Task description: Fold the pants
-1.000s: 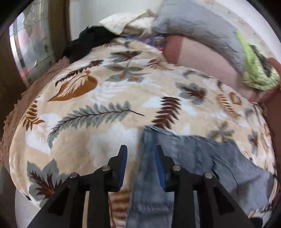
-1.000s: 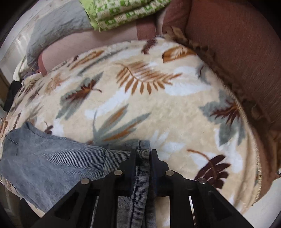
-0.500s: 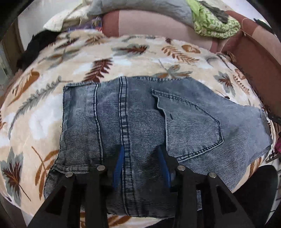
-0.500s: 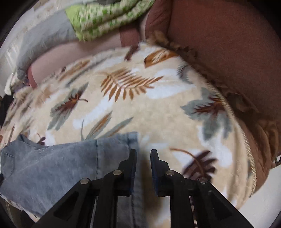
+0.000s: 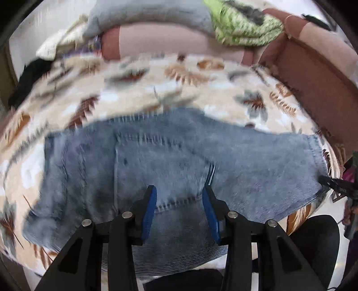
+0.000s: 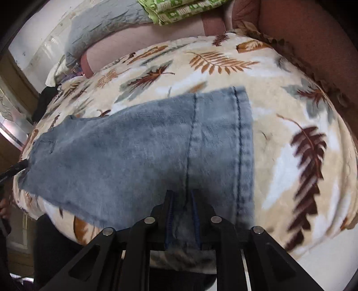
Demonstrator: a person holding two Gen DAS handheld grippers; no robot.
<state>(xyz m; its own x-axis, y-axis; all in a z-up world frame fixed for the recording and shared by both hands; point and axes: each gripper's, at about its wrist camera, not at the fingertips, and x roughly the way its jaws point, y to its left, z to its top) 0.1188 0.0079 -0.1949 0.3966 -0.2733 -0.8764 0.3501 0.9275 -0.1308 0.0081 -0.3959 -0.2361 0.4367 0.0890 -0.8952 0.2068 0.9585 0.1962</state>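
Folded jeans point(image 5: 179, 156) lie on the leaf-print blanket point(image 6: 290, 100); left gripper point(image 5: 179, 197) fingers spread above them, right gripper point(image 6: 183, 201) fingers slightly parted over the seam

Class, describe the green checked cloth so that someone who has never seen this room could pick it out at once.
Start from the sofa seat covered by the leaf-print blanket, where the blue denim pants lie. Look up to the top of the backrest behind it: the green checked cloth lies there beside a grey cushion. It is the only bright green thing, and the only one with a small white-and-green check.
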